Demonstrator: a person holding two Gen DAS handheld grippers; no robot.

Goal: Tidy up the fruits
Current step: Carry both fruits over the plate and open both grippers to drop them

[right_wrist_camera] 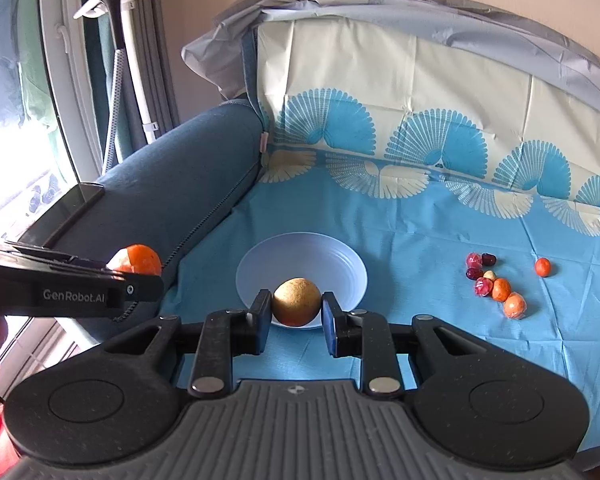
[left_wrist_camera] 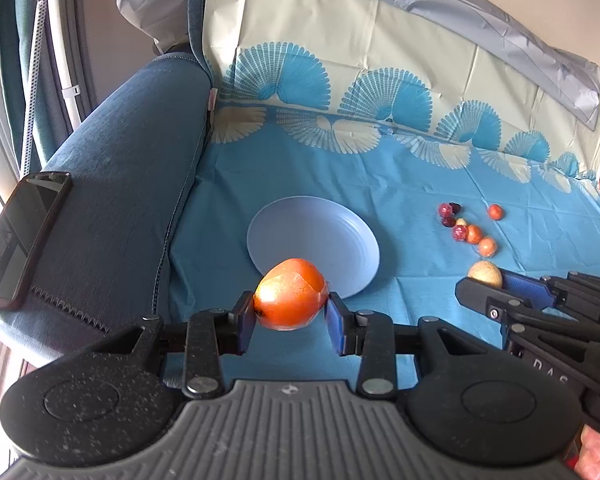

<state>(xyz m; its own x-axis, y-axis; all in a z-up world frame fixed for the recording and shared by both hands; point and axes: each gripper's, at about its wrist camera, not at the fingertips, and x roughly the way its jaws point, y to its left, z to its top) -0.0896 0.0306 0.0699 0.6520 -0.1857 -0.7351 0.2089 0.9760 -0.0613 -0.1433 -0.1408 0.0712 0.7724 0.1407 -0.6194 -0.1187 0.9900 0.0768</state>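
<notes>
My left gripper (left_wrist_camera: 290,312) is shut on a large orange fruit (left_wrist_camera: 290,298), held above the near rim of a pale blue plate (left_wrist_camera: 312,236). In the right wrist view the same orange fruit (right_wrist_camera: 138,260) shows at the left, in that gripper's black fingers. My right gripper (right_wrist_camera: 296,316) is shut on a round tan fruit (right_wrist_camera: 296,300) over the near edge of the plate (right_wrist_camera: 320,256). From the left wrist view, the tan fruit (left_wrist_camera: 486,274) sits at the right gripper's tip. Several small orange and dark red fruits (right_wrist_camera: 496,280) lie loose on the cloth to the plate's right.
A blue patterned cloth (right_wrist_camera: 420,240) covers the sofa seat and back. The blue sofa armrest (left_wrist_camera: 120,184) stands at the left with a dark phone (left_wrist_camera: 16,236) lying on it. A window, curtain and white stand fill the far left. A hand (left_wrist_camera: 596,456) holds the right gripper.
</notes>
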